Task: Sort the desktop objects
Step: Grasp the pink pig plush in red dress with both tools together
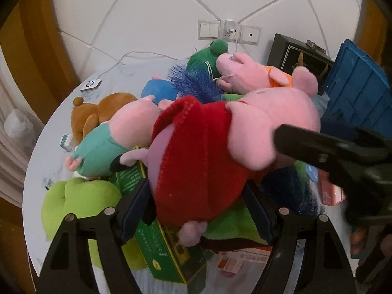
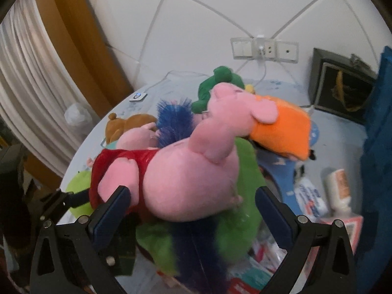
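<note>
A pink pig plush in a red dress (image 1: 196,156) lies on top of a pile of toys on the white round table (image 1: 44,161). My left gripper (image 1: 196,210) is closed around its red body. In the right wrist view the same pig (image 2: 186,186) sits with its pink head between the fingers of my right gripper (image 2: 193,210), whose jaws stand wide apart; the left pad (image 2: 110,210) touches the toy, the right pad (image 2: 272,218) is apart from it. The right gripper also shows as a black finger in the left wrist view (image 1: 325,152).
Around the pig lie a pig in orange (image 2: 281,125), a pig in teal (image 1: 103,147), a brown bear (image 1: 98,112), a green plush (image 1: 73,203), a green box (image 1: 156,250), a blue fuzzy toy (image 2: 174,120). A blue crate (image 1: 355,83) and dark box (image 1: 294,54) stand right. Bottles and packets (image 2: 335,186) lie right.
</note>
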{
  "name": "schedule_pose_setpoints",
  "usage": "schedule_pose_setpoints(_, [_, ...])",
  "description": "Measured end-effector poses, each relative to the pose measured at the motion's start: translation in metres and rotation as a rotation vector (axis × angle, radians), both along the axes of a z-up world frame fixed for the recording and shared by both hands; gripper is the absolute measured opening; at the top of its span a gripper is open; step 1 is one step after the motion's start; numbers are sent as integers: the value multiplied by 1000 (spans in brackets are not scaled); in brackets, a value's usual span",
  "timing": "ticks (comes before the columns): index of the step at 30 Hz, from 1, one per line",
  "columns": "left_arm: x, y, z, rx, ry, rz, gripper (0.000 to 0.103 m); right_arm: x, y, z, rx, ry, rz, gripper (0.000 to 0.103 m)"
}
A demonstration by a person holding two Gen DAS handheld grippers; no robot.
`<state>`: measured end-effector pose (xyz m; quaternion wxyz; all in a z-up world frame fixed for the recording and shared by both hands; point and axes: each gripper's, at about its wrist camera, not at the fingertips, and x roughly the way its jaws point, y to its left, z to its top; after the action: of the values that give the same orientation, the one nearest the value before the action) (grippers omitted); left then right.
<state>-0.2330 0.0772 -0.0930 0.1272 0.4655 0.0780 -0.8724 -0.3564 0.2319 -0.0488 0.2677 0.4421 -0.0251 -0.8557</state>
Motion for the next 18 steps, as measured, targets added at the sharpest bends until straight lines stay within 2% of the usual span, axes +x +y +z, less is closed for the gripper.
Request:
schedule_pose_setpoints(4, [-6, -6, -7, 15, 2, -20, 77, -16, -14, -16, -6, -36, 33, 103])
schedule_pose_setpoints(5, [-7, -7, -9, 9, 7, -31, 74, -17, -17, -19, -7, -40, 37, 100])
schedule_pose_setpoints(6, [-8, -7, -10, 2, 14, -36, 72, -17, -19, -20, -10, -36, 41, 88])
schedule_pose_setpoints(12, [-1, -7, 2, 3, 56, -47, 70, -9, -17, -9, -35, 15, 31, 74])
schedule_pose_setpoints(13, [2, -5, 7, -2, 69, -52, 70, -8, -16, -6, -43, 23, 27, 69])
schedule_pose_setpoints(18, [12, 11, 31, -35, 132, -95, 70, 8, 2, 16, -74, 75, 0, 68])
